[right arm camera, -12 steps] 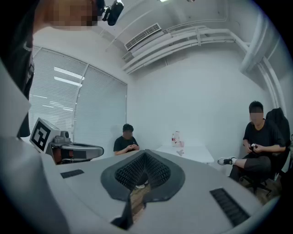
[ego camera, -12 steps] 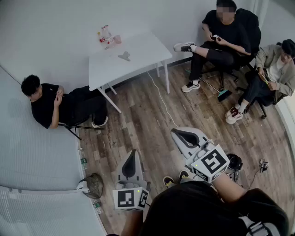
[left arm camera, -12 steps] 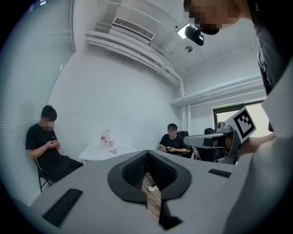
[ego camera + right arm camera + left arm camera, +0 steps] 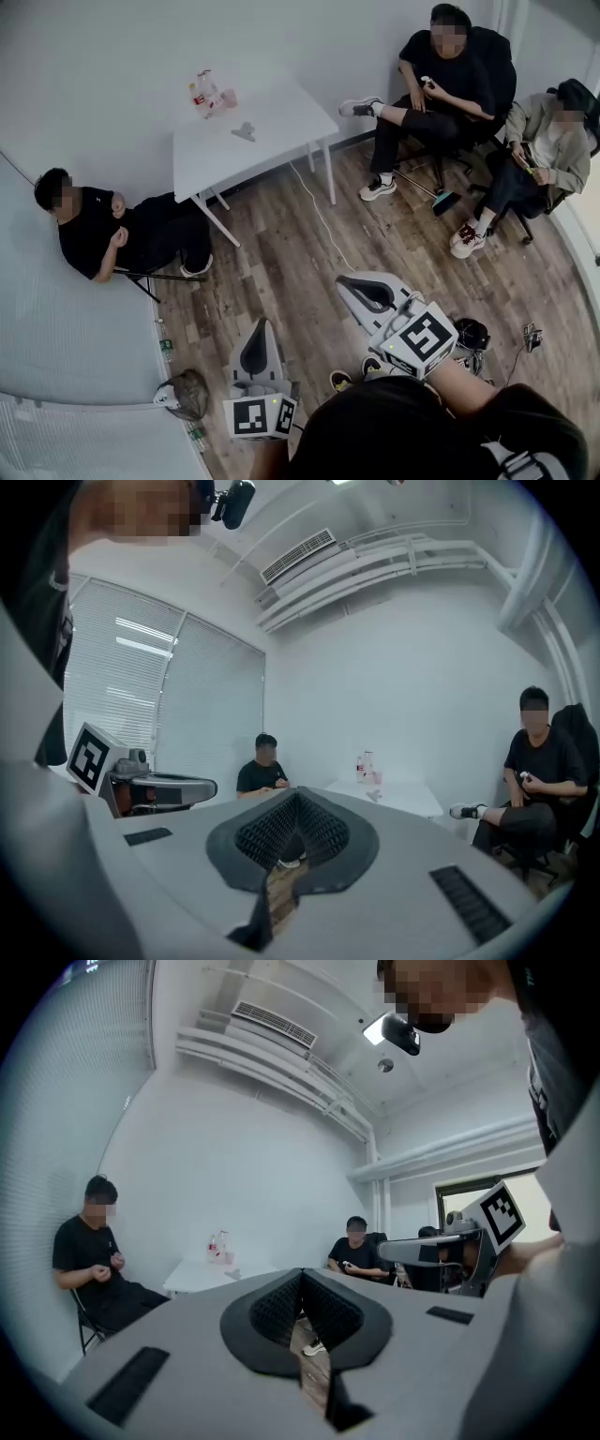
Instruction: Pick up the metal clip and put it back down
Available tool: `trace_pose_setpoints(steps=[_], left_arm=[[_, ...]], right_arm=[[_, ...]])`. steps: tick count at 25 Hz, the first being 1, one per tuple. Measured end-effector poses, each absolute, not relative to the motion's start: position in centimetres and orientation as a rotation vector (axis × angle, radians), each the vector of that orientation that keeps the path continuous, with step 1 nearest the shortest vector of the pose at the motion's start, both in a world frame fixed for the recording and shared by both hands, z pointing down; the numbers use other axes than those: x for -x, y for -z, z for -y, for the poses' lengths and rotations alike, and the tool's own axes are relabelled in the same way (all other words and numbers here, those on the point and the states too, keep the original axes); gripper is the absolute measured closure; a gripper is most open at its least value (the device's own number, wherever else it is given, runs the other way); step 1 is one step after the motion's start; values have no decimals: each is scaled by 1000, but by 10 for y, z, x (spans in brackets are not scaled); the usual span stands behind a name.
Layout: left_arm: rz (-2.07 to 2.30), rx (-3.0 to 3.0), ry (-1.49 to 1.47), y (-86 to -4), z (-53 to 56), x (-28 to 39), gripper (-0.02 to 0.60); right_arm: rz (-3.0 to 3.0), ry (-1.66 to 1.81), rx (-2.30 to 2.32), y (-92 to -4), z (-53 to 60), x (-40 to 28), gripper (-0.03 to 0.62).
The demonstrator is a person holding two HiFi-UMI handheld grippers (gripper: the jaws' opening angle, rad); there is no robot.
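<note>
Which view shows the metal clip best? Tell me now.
Head view: it looks down on the metal clip lying on the white table. Both gripper views show it only as a tiny distant speck on that table.

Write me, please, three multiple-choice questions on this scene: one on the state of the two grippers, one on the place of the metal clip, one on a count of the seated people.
1. How do the jaws of the left gripper and the right gripper stand?
A. both wide apart
B. one closed on an object
C. both closed, nothing between them

2. Where is the metal clip?
A. in the left gripper
B. on the white table
C. in the right gripper

3. How many seated people does the head view show?
A. one
B. three
C. five

Answers: 1 C, each gripper view shows its jaws meeting, empty; 2 B, it lies on the tabletop near the bottles; 3 B, one person at the left, two at the right.
</note>
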State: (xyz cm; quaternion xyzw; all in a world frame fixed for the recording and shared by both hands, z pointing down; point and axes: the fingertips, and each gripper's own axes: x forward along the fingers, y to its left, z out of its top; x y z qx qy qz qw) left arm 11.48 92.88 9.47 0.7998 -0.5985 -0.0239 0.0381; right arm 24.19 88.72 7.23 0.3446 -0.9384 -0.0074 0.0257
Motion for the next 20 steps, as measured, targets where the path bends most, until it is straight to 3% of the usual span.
trace_pose_setpoints(steps=[20], left_arm=[[1758,-2531,67,-99,-948,-100,563]], right_arm=[[3120,-150,-810,-64,-937,-216,576]])
